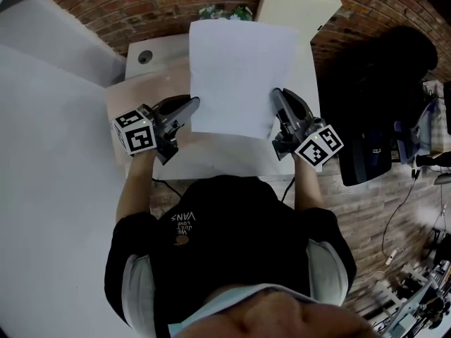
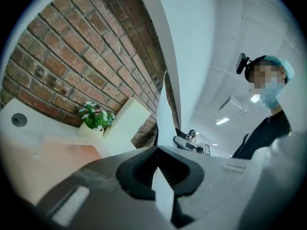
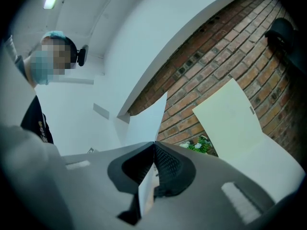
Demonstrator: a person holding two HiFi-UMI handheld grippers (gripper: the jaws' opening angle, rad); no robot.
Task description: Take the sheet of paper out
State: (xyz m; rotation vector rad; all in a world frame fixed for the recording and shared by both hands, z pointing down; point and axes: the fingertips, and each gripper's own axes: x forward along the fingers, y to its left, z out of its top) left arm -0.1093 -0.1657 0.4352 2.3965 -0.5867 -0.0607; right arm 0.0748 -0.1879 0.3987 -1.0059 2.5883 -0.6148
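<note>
Head view: the flat white rectangular sheet of paper (image 1: 239, 76) is held up between the left tool (image 1: 192, 104) and the right tool (image 1: 276, 94). Each tool is clamped tight on one lower side edge, and both gripper views show paper pinched in the jaws. The sheet appears free, above the pale desk (image 1: 144, 90) beneath the tools. The taking-out looks essentially done; probably only setting it aside remains.
</note>
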